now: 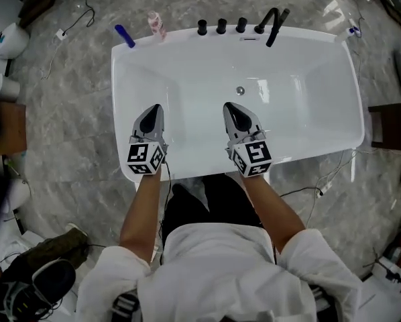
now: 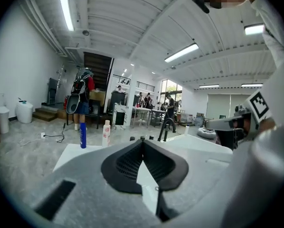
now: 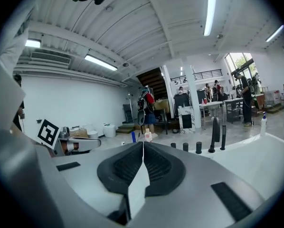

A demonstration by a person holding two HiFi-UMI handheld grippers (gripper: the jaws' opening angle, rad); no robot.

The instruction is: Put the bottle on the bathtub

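A blue bottle [image 1: 125, 36] and a pink bottle [image 1: 156, 24] stand on the far left rim of the white bathtub [image 1: 123, 79]. The left gripper view shows the blue bottle [image 2: 82, 135] and the pink bottle [image 2: 106, 133] upright, side by side. My left gripper [image 1: 151, 111] hovers over the tub's near left part, jaws shut and empty. My right gripper [image 1: 233, 109] hovers over the near middle, also shut and empty. Both point toward the far rim. In the right gripper view the left gripper's marker cube [image 3: 49, 132] shows at the left.
Black faucet [image 1: 272, 24] and three black knobs [image 1: 221, 26] line the far rim. A small white bottle [image 1: 351, 31] stands at the far right corner. The drain [image 1: 240, 90] is in the tub floor. Cables, bags and a dark stool [image 1: 391, 127] lie on the marble floor around.
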